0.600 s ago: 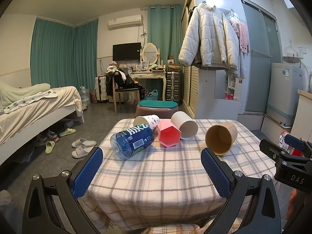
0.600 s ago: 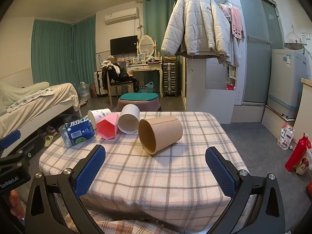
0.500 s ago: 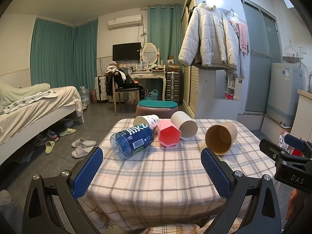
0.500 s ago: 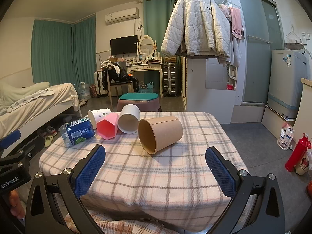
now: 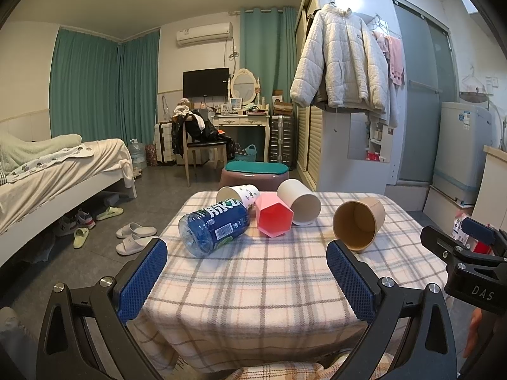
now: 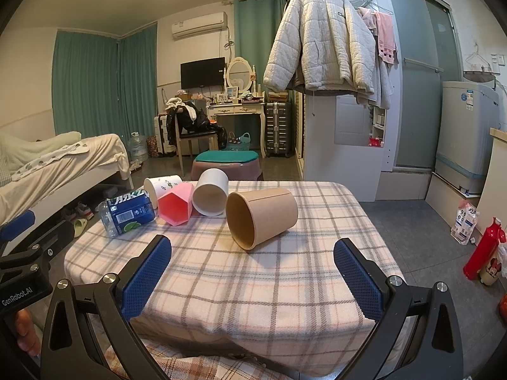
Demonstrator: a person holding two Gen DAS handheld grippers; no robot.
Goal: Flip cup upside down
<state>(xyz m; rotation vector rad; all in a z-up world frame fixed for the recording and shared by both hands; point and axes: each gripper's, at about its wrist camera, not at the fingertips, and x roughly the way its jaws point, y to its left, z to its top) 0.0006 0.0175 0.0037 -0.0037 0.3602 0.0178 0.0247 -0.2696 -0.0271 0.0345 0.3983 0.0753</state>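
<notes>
Nothing has shifted over the last half second: both grippers hang at the near edge of the counter (image 6: 285,288), jaws spread wide and empty, exactly as they were a moment ago, and the five containers on the checked cloth lie where they lay. The brown cup (image 6: 261,217), the likeliest target of the flip, rests on its side with its mouth turned toward the cameras, apart from the rest and nearest the right gripper (image 6: 252,280), which looks almost straight at it. Left of the brown cup a white cup (image 6: 210,196) also lies on its side, then a pink hexagonal cup (image 6: 176,207), a patterned cup (image 6: 161,185) behind it, and a blue-labelled bottle (image 6: 128,213) farthest left of the brown cup. The left gripper (image 5: 245,280) faces that cluster, with the brown cup (image 5: 359,223) to the right of its line. The stillness suggests the task has not begun: no cup is touched, none lifted, none mouth-down. The next move probably falls to the right gripper, which would need to advance, close across the brown cup's wall, then lift and rotate it so the rim meets the cloth. A paper wall may buckle under a hard squeeze, and a cup lying on its side can roll away as the jaws close
</notes>
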